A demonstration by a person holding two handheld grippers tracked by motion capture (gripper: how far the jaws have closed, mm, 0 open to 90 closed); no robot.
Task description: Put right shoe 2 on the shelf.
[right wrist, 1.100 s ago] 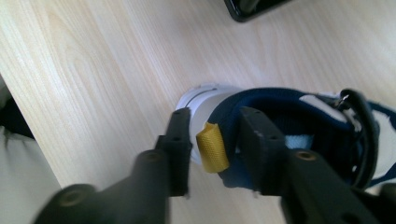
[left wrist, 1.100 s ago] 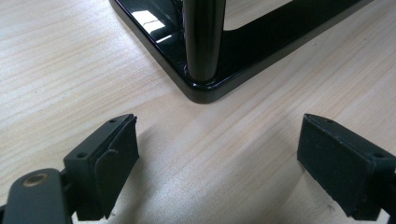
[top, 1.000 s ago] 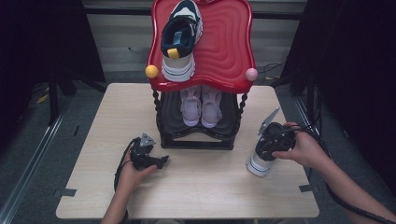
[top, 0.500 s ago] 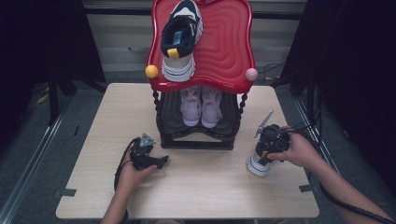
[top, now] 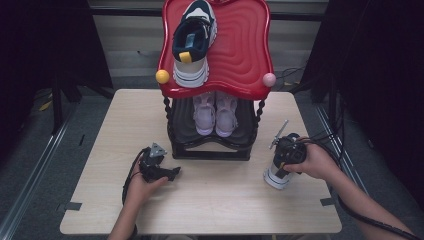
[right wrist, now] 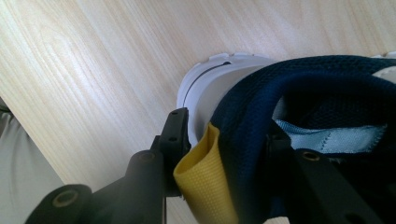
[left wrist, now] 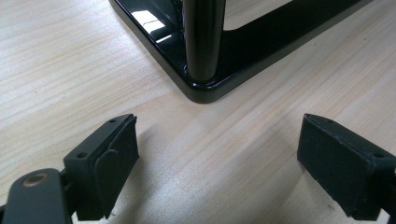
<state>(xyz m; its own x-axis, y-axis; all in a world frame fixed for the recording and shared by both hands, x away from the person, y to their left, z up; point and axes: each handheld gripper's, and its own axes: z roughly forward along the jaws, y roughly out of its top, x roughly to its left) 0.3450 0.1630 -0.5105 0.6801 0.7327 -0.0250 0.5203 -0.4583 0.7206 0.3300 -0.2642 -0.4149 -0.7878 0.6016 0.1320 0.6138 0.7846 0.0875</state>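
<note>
Right claw point(right wrist: 224, 140), jaws just closing, clamped on navy sneaker's point(right wrist: 299, 93) heel collar, sole on worktop point(top: 210, 200). Left claw point(left wrist: 217, 163) apart, low beside black shoe rack point(left wrist: 205, 88).

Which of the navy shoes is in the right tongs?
The navy shoe on the table near the right edge; the right tongs clamp its heel collar beside the yellow tab. Its twin sits on the red top shelf.
</note>
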